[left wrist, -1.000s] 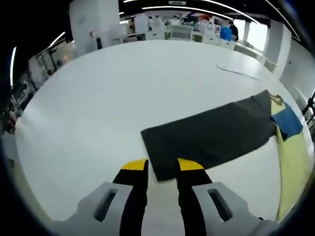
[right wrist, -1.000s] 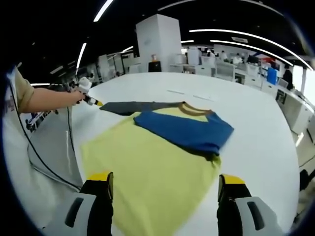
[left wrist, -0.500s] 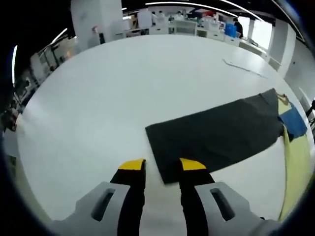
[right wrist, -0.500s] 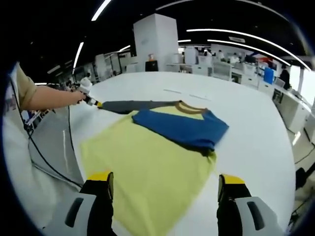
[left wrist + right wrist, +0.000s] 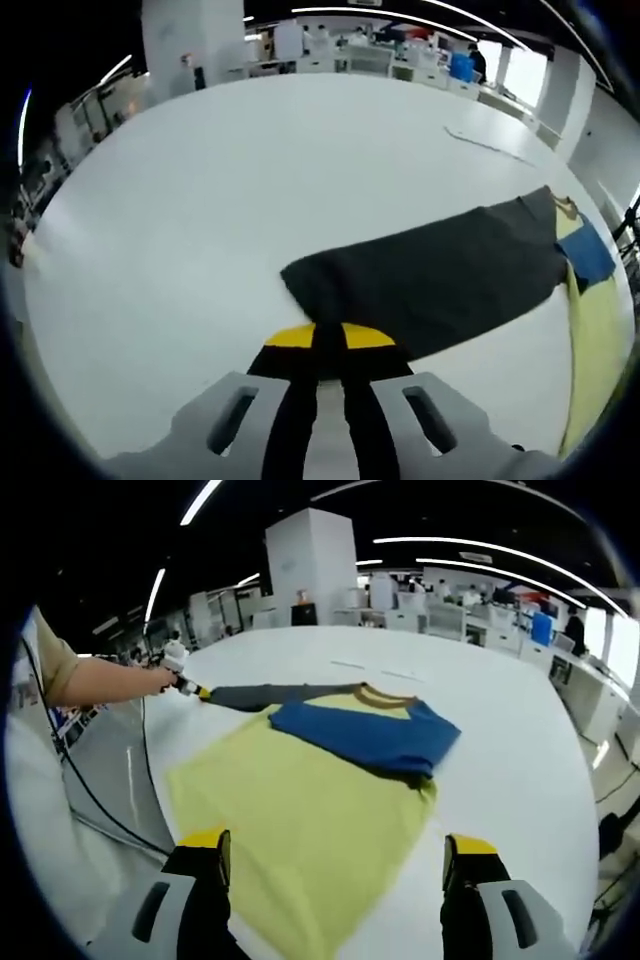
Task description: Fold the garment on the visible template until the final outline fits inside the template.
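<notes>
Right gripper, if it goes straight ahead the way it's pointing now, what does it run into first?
Probably the yellow body of the shirt, spread on the table between the open right gripper jaws; the folded blue sleeve lies farther on. Depth is uncertain.

White table (image 5: 200, 190) spans both views, a thin pale strip (image 5: 485, 143) lying on its far side. Behind: large white pillar (image 5: 305, 565), rows of desks with equipment (image 5: 450, 610), ceiling light strips (image 5: 470, 550), a person in blue (image 5: 462, 66) far back. Black cable (image 5: 95, 800) hangs off table edge.
</notes>
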`<action>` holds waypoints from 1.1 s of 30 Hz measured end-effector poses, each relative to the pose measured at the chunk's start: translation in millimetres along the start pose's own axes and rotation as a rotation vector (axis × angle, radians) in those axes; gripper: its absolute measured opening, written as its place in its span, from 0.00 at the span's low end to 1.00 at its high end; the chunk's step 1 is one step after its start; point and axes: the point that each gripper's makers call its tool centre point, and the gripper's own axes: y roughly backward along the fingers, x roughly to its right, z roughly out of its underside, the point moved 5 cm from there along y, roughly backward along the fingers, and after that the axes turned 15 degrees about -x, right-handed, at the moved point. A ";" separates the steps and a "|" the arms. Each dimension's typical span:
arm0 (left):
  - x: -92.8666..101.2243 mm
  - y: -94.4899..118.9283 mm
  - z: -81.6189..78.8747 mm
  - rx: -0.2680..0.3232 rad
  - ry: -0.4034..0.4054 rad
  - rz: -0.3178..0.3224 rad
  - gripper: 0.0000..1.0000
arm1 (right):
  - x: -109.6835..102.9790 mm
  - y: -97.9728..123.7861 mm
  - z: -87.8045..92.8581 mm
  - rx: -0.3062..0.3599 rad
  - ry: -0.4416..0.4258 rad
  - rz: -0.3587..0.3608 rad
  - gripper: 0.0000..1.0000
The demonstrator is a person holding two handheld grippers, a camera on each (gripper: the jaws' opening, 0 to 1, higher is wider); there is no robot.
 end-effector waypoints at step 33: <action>4.8 27.4 -40.9 0.113 -0.088 0.036 0.01 | -7.5 -0.2 7.3 0.001 0.010 -0.029 0.86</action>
